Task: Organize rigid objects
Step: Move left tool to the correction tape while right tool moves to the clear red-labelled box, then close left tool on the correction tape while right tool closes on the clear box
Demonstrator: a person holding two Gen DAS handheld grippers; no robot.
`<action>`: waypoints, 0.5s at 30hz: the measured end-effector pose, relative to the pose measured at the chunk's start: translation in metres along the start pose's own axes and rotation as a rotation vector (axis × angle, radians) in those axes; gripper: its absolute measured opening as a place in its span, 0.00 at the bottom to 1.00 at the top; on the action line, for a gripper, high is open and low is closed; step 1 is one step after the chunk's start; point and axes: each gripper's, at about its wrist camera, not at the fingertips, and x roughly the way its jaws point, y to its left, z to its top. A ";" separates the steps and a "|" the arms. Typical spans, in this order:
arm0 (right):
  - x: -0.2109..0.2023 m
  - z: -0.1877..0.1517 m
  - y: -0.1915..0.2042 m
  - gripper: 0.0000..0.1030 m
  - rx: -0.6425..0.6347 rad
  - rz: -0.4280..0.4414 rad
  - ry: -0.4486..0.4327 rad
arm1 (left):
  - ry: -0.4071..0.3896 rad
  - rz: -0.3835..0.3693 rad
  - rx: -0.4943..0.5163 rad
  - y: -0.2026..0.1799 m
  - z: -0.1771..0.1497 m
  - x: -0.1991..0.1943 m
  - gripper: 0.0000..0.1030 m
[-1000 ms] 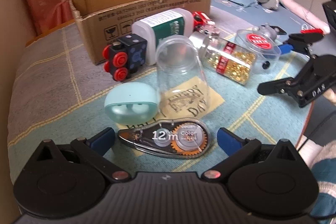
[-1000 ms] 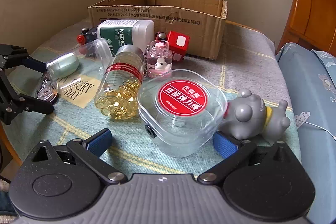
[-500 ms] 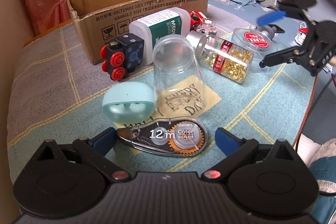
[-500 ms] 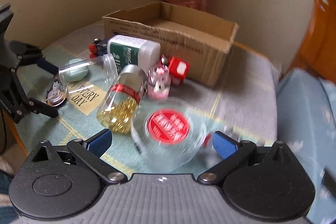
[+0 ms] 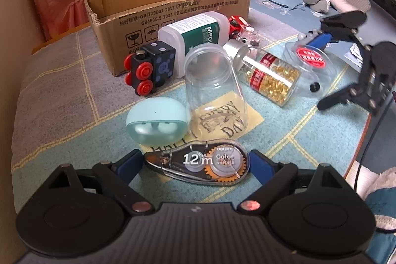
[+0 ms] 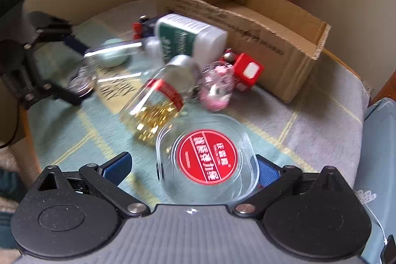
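Observation:
A clear correction tape dispenser [image 5: 198, 163] lies on the tablecloth between the blue pads of my left gripper [image 5: 195, 161]. Its jaws are closing and the pads stand just short of the dispenser's two ends. My right gripper [image 6: 191, 168] is open over a clear plastic box with a red round label [image 6: 208, 160]. Its right pad is next to the box and the left pad stands well off it. In the left wrist view the right gripper [image 5: 316, 73] straddles that box [image 5: 309, 58], which rests on the table. The open cardboard box [image 5: 173, 6] stands at the back.
In front of the cardboard box lie a white and green bottle [image 5: 195, 34], a black toy train [image 5: 148, 68], a clear jar [image 5: 212, 85], a mint earbud case [image 5: 156, 123], a capsule bottle [image 5: 269, 78], a red cube [image 6: 247, 73] and a pink globe [image 6: 217, 88]. The table edge [image 5: 366, 130] runs at the right.
The left gripper's pads have drawn in toward the tape dispenser. The right gripper has risen a little and rolled. The labelled box now sits nearer its right pad and the grey toy has left its view.

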 end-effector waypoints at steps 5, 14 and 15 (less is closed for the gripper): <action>0.001 0.000 0.006 1.00 -0.033 -0.035 0.010 | -0.004 0.004 -0.004 0.000 0.001 0.001 0.89; 0.003 0.004 0.009 0.81 -0.041 -0.104 0.009 | 0.020 0.024 -0.022 -0.003 0.003 -0.001 0.87; 0.002 0.004 0.008 0.81 -0.030 -0.100 0.011 | 0.026 0.029 -0.025 -0.003 0.003 -0.001 0.87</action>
